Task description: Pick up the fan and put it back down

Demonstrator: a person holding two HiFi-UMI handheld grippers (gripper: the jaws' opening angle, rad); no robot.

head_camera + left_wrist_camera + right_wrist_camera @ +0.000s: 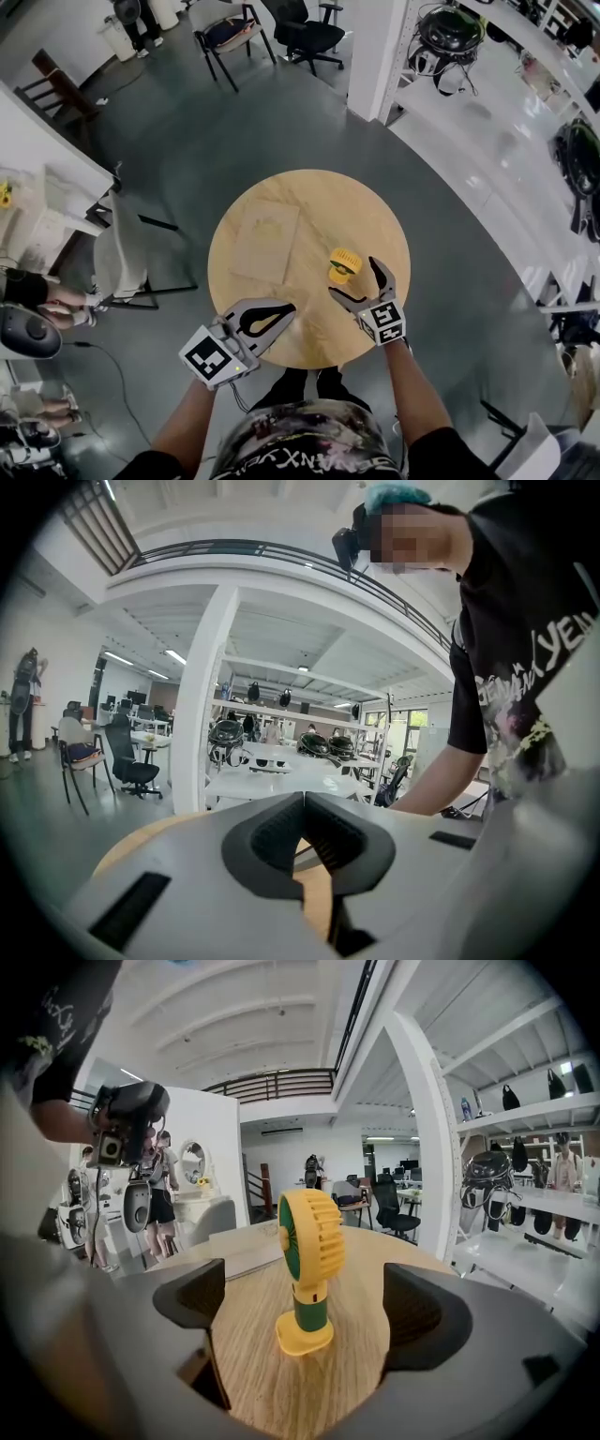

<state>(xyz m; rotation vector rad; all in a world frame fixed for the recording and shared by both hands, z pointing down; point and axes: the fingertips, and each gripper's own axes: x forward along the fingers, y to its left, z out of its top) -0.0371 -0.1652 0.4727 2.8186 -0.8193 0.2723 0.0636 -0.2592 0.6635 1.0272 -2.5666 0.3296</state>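
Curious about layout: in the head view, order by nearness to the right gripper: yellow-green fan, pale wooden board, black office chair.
1. Yellow-green fan, ahead of the right gripper.
2. Pale wooden board, on the table's left.
3. Black office chair, far beyond the table.

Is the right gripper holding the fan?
No, the fan stands upright on the table, and the open right gripper does not touch it.

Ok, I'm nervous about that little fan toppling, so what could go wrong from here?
The small yellow-and-green handheld fan stands upright on a narrow base on the round wooden table, just ahead of the open right claw, untouched. If one pad meets it first, it could tip. Closing on the rounded slatted head instead of the green stem might let it slip or twist.
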